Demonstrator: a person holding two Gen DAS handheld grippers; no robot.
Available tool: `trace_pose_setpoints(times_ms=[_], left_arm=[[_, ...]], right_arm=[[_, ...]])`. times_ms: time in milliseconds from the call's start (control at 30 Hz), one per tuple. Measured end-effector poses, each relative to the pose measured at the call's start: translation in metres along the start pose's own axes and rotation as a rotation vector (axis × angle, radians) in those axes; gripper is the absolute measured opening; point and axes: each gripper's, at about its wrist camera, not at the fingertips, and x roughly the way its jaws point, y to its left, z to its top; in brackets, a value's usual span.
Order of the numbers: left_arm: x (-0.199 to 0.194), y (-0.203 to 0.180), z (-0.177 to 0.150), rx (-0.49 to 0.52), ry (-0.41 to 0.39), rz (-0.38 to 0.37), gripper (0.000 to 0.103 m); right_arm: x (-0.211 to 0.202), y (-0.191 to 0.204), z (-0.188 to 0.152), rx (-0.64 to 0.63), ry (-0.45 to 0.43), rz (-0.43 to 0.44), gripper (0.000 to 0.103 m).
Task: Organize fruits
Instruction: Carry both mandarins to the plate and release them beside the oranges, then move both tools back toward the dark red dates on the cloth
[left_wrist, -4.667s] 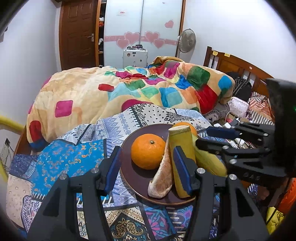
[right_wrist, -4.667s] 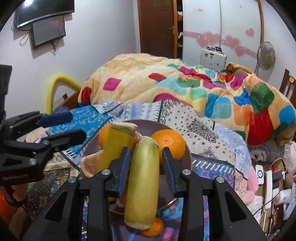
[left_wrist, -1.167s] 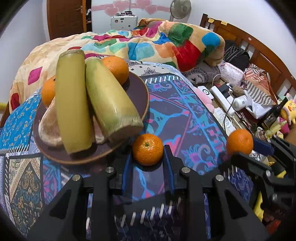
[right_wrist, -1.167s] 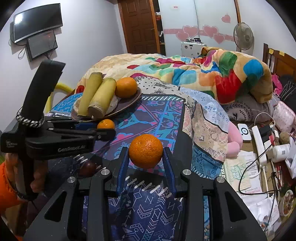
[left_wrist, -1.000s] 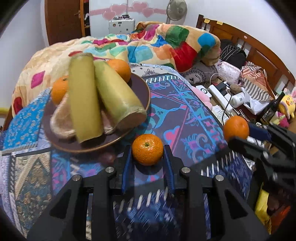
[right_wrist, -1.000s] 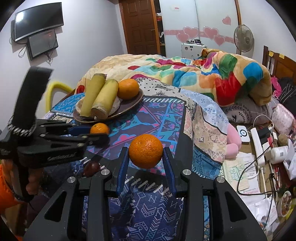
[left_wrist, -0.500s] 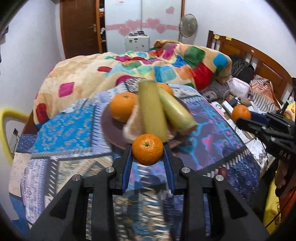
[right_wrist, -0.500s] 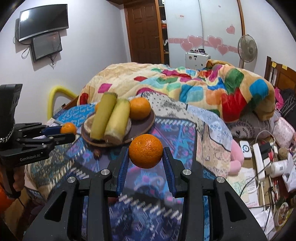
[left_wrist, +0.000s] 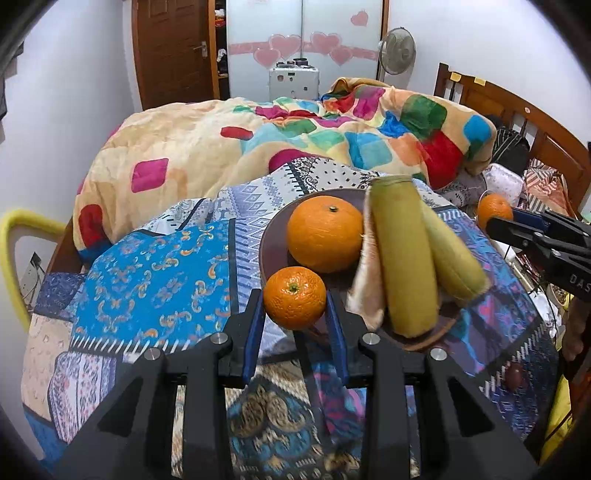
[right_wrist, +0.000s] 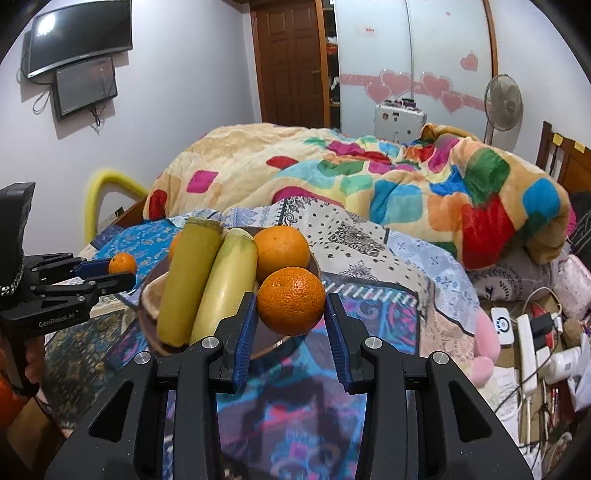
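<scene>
Here the left gripper (left_wrist: 294, 321) pinches a small orange (left_wrist: 294, 297) between its blue pads, held just in front of the near rim of the brown plate (left_wrist: 271, 240). The right gripper (right_wrist: 290, 325) likewise clamps another orange (right_wrist: 291, 301), beside the plate's right edge. On the plate lie a big orange (left_wrist: 325, 233) and two yellow-green stalks (left_wrist: 404, 254), over a patterned bedspread (left_wrist: 155, 273)
</scene>
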Motion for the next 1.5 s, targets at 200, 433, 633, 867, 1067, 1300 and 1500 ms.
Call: trace_pose_setpoints(times_ms=[200, 433, 633, 867, 1067, 1300, 1500], left_arm=[[0.018, 0.000, 0.010, 0.024, 0.017, -0.027, 0.033], [0.021, -0.004, 0.015, 0.053, 0.018, -0.041, 0.033], [0.020, -0.006, 0.015, 0.061, 0.019, -0.045, 0.040], [0.003, -0.003, 0.017, 0.034, -0.009, -0.041, 0.042], [-0.039, -0.011, 0.011, 0.038, -0.077, -0.017, 0.056], [-0.085, -0.027, -0.008, 0.042, -0.124, -0.021, 0.062], [-0.108, -0.035, -0.032, 0.028, -0.128, -0.031, 0.070]], right_arm=[[0.029, -0.003, 0.007, 0.007, 0.061, 0.006, 0.035], [0.050, -0.007, 0.009, 0.000, 0.122, 0.020, 0.035], [0.049, -0.005, 0.011, -0.022, 0.116, -0.013, 0.049], [0.023, -0.002, 0.016, -0.021, 0.056, -0.032, 0.051], [-0.016, 0.012, 0.015, -0.037, -0.006, -0.035, 0.051], [-0.061, 0.034, -0.004, -0.057, -0.048, -0.008, 0.052], [-0.082, 0.045, -0.028, -0.055, -0.047, -0.005, 0.052]])
